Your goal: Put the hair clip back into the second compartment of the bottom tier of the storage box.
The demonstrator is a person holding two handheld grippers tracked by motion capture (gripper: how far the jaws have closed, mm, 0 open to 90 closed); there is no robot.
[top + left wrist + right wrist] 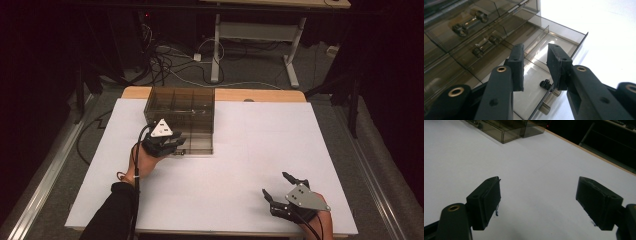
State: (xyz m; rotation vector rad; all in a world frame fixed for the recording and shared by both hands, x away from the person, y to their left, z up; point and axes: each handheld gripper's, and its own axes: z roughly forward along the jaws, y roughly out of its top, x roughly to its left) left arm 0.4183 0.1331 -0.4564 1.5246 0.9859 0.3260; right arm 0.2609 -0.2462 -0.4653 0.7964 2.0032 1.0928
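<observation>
Nearest us, the right gripper (279, 186) sits low over the bare white bench (240, 165) at its front right, jaws spread wide with nothing between them. Further in, on the left, we see the left gripper (535, 65) at the front of the smoky clear organiser (180, 117), jaws parted by a narrow gap and empty, poised over a pulled-out drawer (554, 47). A small black part (545, 84) lies in that drawer. Beyond, the closed drawers carry metal handles (470, 22). Past the bench, cables (170, 65) lie on the floor.
</observation>
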